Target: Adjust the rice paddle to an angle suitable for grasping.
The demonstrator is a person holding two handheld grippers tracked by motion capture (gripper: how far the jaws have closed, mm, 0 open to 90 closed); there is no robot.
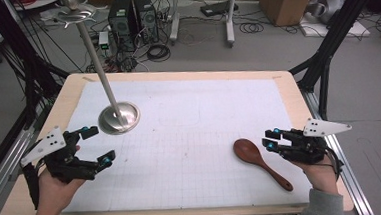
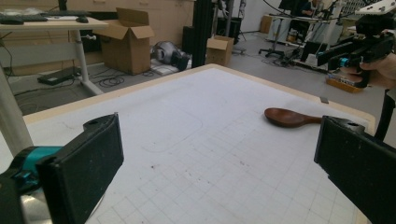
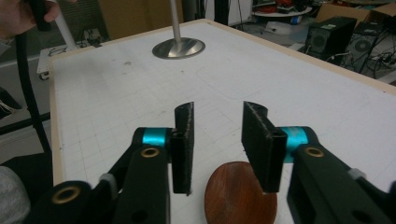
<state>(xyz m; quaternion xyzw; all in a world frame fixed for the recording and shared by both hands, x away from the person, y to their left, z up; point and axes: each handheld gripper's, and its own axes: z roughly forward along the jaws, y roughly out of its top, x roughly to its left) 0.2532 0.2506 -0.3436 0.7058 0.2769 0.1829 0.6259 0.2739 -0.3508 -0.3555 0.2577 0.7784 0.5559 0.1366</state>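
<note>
A dark brown wooden spoon (image 1: 258, 161) lies on the white gridded mat (image 1: 189, 122) at the right front, bowl toward the middle and handle toward the near edge. My right gripper (image 1: 267, 139) hovers just right of the bowl, open with nothing between its jaws. In the right gripper view the spoon bowl (image 3: 240, 198) lies under the gap of that gripper (image 3: 217, 112). My left gripper (image 1: 99, 144) is open wide at the left front, near the round base of a metal stand (image 1: 120, 117). The left gripper view shows its wide-open gripper (image 2: 219, 163) and the spoon (image 2: 287, 117) farther off.
The stand's thin pole (image 1: 95, 63) leans up toward the far left. The wooden table edge (image 1: 176, 74) frames the mat. Beyond it are computer towers (image 1: 132, 21), cardboard boxes (image 1: 287, 1), floor cables and black frame posts (image 1: 332, 38).
</note>
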